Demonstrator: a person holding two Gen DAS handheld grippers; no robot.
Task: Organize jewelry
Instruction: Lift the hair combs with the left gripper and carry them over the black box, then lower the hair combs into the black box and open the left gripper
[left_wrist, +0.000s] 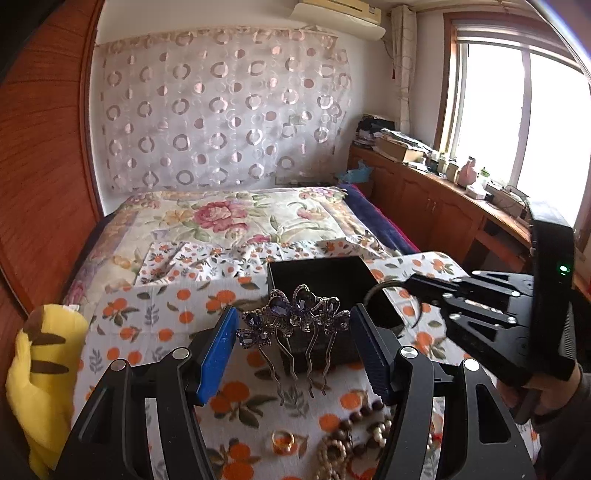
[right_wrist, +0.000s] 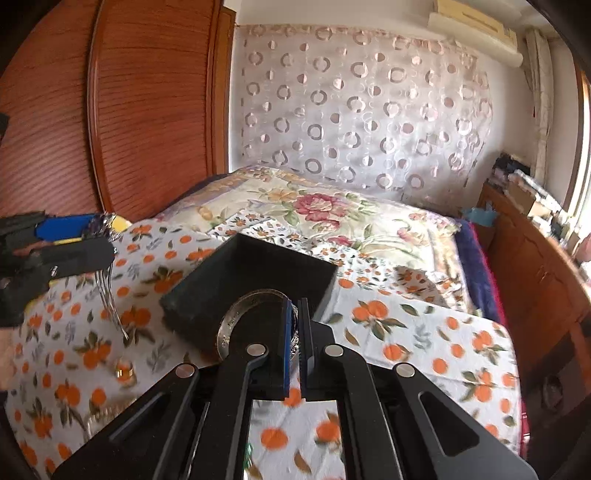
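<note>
Bangle (right_wrist: 236, 325) over box rim (right_wrist: 184, 291)

Black box (right_wrist: 255, 280) mouth open; hair comb (left_wrist: 295, 317) alongside.

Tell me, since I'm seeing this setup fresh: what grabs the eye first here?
The purple jewelled hair comb held between the left tongs, above the orange-print cloth. Behind it sits an open black box, over which the right tongs pinch a silver bangle. Beads and a gold ring lie nearer the camera.
</note>
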